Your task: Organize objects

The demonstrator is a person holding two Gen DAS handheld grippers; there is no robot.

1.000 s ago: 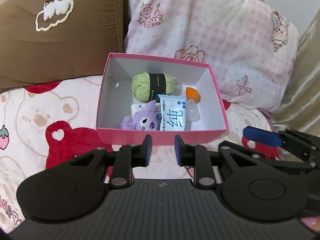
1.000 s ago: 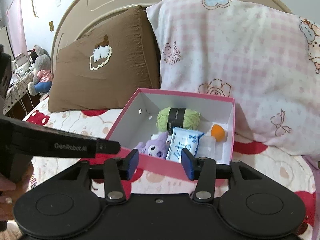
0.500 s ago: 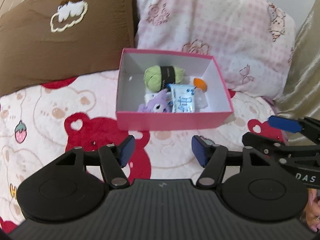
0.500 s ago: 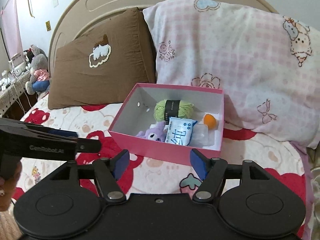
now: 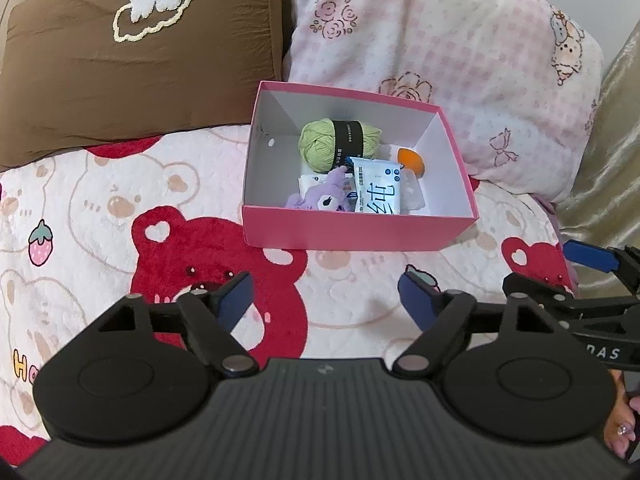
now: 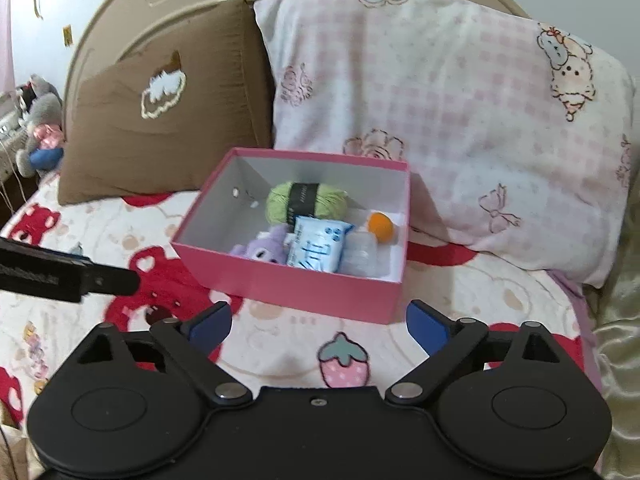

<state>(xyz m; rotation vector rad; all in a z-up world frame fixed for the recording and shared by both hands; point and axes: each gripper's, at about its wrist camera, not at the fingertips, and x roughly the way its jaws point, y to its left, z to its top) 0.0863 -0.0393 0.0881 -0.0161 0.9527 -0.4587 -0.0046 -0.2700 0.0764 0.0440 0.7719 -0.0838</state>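
Both sets of fingers have just been opening, nothing between them: left gripper (image 5: 324, 300) and right gripper (image 6: 320, 322) stand wide over the bed (image 5: 100, 184). Box (image 5: 360, 236) at 12 o'clock, holding yarn (image 5: 320, 146), plush (image 5: 320, 200), packet (image 5: 378, 192). Looks done; retreat level, clear of the rim.

Pink box (image 5: 352, 236) with white inside walls, at frame centre. Inside: light green yarn ball (image 5: 320, 146) banded in black, purple plush toy (image 5: 320, 198), white-and-blue tissue packet (image 5: 378, 192) printed with a large blue character, orange ball (image 5: 412, 160). Brown pillow (image 5: 140, 60) at upper left, stitched with a white-and-cream cloud shape. Pink-and-white checked pillow (image 5: 440, 48) at upper right, patterned with roses, bows and cartoon animals. Cream bedspread (image 5: 100, 208) below, printed with red bears, pale bears and pink strawberries. Blue pads (image 6: 426, 326) on black gripper arms.
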